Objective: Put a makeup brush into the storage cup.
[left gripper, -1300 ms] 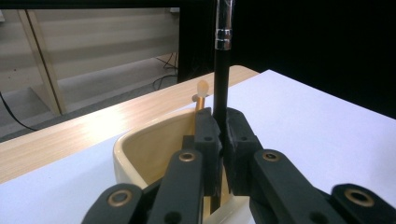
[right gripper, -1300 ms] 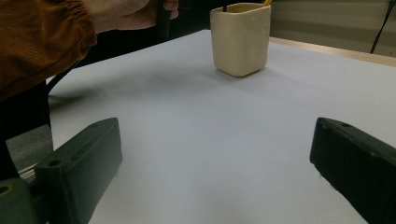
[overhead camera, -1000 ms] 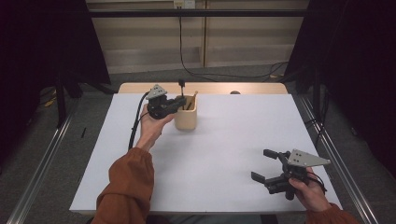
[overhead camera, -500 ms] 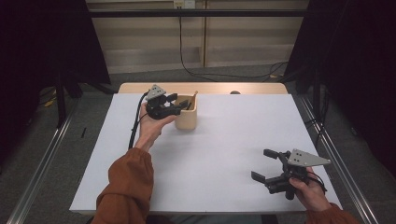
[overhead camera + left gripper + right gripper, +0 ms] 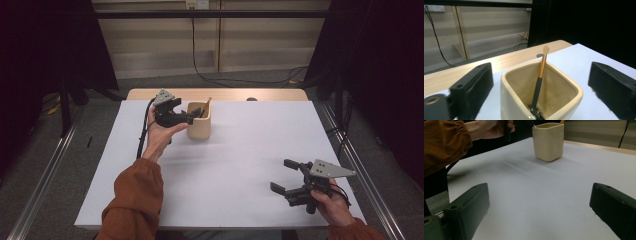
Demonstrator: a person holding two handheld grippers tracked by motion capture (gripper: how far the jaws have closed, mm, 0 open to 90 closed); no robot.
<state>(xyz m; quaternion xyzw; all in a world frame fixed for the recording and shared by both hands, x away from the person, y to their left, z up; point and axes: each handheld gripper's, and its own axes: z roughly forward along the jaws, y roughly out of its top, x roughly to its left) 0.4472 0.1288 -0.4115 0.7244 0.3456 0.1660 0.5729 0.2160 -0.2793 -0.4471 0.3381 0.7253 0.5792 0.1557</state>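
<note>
Nearest the person, R gripper (image 5: 295,181) sits low at the near right corner of the white table (image 5: 240,165), held in the right hand (image 5: 332,206). Jaws spread wide, nothing btwn them; in the right gripper view (image 5: 539,212) just bare white sheet lies ahead. Nothing stands btwn it and the cup, which is well apart from it, across the table.

Mid-table: clear white surface w/ faint grey smudges. Orange sleeve (image 5: 134,200) comes up from the bottom left edge.

Farther back: L gripper (image 5: 192,116), in the left hand (image 5: 159,136), is raised just beside the cream cup (image 5: 199,121), jaws pointing at its left wall and over the rim. In the left gripper view (image 5: 541,85) jaws stand wide either side of the cup (image 5: 541,100), not touching it. Inside the cup a brush (image 5: 539,77) w/ black-and-gold handle leans upright, pale tip above the rim. Cup sits toward the far left of the sheet, near the wooden table edge (image 5: 220,94).

Beyond: cables on the floor, pale wall panels, dark curtains both sides.

Vs earlier: L jaws were pinched shut over the cup's mouth; they've just been opening and now stand spread w/ the brush left in the cup. Cup hasn't shifted. R gripper same spot, same spread.
</note>
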